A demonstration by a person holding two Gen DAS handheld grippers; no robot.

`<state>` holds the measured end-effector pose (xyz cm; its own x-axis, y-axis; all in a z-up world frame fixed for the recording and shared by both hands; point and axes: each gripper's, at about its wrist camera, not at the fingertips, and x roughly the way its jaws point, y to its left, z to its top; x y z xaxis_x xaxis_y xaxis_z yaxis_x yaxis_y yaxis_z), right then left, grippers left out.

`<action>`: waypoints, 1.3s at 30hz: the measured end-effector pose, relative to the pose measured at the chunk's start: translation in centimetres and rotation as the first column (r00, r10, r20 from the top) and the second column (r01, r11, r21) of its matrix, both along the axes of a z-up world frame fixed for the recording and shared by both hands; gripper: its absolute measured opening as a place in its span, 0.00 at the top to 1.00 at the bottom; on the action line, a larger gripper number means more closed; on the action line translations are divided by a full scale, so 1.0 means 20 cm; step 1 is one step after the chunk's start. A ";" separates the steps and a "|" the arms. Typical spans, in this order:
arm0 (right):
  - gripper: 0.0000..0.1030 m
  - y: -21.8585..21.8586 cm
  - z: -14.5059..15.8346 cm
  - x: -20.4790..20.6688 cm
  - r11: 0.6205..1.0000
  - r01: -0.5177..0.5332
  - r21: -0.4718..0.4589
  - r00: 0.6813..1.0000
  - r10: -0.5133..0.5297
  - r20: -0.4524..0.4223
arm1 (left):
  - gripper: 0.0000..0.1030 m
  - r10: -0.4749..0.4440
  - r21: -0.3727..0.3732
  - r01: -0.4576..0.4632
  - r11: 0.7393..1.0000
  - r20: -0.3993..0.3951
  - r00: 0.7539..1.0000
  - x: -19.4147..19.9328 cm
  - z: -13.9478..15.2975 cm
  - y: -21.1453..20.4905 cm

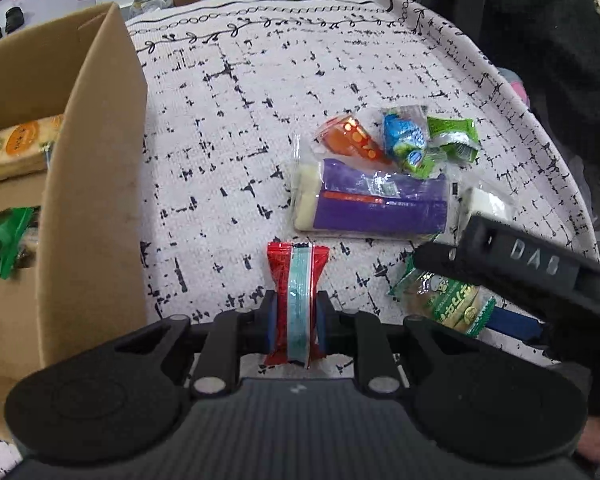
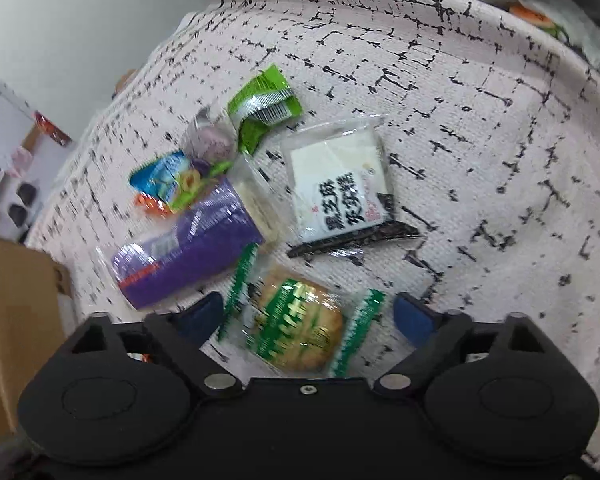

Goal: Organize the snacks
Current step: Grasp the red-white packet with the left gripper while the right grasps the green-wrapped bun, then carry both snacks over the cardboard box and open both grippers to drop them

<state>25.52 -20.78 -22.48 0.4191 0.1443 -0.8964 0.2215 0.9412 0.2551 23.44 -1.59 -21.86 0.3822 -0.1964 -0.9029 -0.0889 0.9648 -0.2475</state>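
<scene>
Two grippers, one loaded.
Left gripper [image 1: 296,316] clamps red packet [image 1: 297,280]; right gripper [image 2: 308,312], wide open, straddles green-wrapped biscuit [image 2: 296,326] crosswise.

Cardboard box [image 1: 92,184]: cut by the picture's left edge, its wall hiding most of what lies inside. My right hand-held gripper [image 1: 512,312] covers part of the green-edged biscuit pack [image 1: 452,300] and most of the white sesame pack [image 1: 486,200]. Right wrist view is motion-blurred; print on the purple pack [image 2: 188,240] is unreadable. Orange packet [image 2: 150,204] mostly hidden behind the blue packet [image 2: 166,178].
</scene>
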 end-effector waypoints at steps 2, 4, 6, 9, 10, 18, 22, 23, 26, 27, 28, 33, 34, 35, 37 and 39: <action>0.32 -0.01 0.01 -0.02 1.000 -0.008 -0.011 1.000 0.008 -0.003 | 0.82 0.004 -0.002 -0.004 1.000 -0.007 1.000 0.00 -0.01 -0.01; 0.36 -0.02 0.01 -0.04 1.000 -0.015 -0.015 1.000 0.015 -0.009 | 0.81 0.006 -0.001 -0.006 1.000 -0.010 1.000 0.01 -0.01 -0.01; 0.44 -0.03 0.01 -0.06 0.999 -0.022 -0.023 1.000 0.022 -0.008 | 0.80 0.010 0.003 -0.010 1.000 -0.011 1.000 0.00 -0.02 -0.02; 0.52 -0.05 0.03 -0.08 1.000 -0.015 0.005 1.000 0.015 -0.005 | 0.79 -0.004 0.011 0.004 1.000 -0.012 1.000 0.00 -0.02 -0.03; 0.53 -0.06 0.03 -0.09 1.000 -0.009 0.016 1.000 0.009 -0.008 | 0.79 -0.007 0.007 0.007 1.000 -0.016 1.000 0.00 -0.02 -0.03; 0.54 -0.10 0.09 -0.17 0.995 0.024 0.096 1.000 -0.024 -0.003 | 0.82 -0.005 -0.043 0.005 0.999 -0.003 1.000 -0.04 0.06 -0.03; 0.54 -0.09 0.15 -0.20 0.994 -0.007 0.106 0.999 0.004 0.036 | 0.82 -0.005 -0.057 0.007 0.998 0.033 0.999 -0.06 0.12 -0.03; 0.54 -0.08 0.17 -0.21 0.994 -0.013 0.106 0.999 0.008 0.044 | 0.82 -0.005 -0.060 0.008 0.998 0.041 0.999 -0.06 0.14 -0.03; 0.54 -0.07 0.21 -0.22 0.995 -0.023 0.099 0.997 0.016 0.071 | 0.82 0.000 -0.069 0.004 0.998 0.068 0.998 -0.07 0.19 -0.02; 0.54 -0.07 0.23 -0.22 0.994 -0.022 0.105 0.997 0.015 0.076 | 0.82 0.003 -0.072 0.003 0.997 0.076 0.997 -0.08 0.20 -0.02; 0.54 -0.06 0.24 -0.21 0.993 -0.021 0.113 0.997 0.013 0.078 | 0.82 0.005 -0.076 0.002 0.997 0.085 0.996 -0.08 0.22 -0.01; 0.54 -0.03 0.32 -0.22 0.994 -0.023 0.110 0.993 0.010 0.119 | 0.82 0.021 -0.092 -0.010 0.996 0.120 0.993 -0.10 0.29 0.03; 0.54 -0.02 0.33 -0.21 0.993 -0.022 0.113 0.992 0.007 0.125 | 0.82 0.024 -0.095 -0.012 0.995 0.127 0.992 -0.11 0.30 0.05; 0.54 -0.01 0.34 -0.21 0.993 -0.022 0.113 0.991 0.007 0.132 | 0.82 0.028 -0.097 -0.015 0.995 0.133 0.991 -0.11 0.31 0.06; 0.54 0.01 0.37 -0.21 0.994 -0.029 0.106 0.989 0.013 0.147 | 0.82 0.034 -0.102 -0.020 0.995 0.145 0.989 -0.11 0.34 0.08; 0.54 0.04 0.39 -0.20 0.994 -0.037 0.104 0.987 0.020 0.158 | 0.82 0.041 -0.102 -0.025 0.994 0.158 0.987 -0.11 0.36 0.11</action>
<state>21.49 -19.97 -14.61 0.5477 0.2494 -0.7986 0.1441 0.9122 0.3837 21.16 0.58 -14.57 0.5277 -0.2670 -0.8064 -0.0723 0.9318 -0.3558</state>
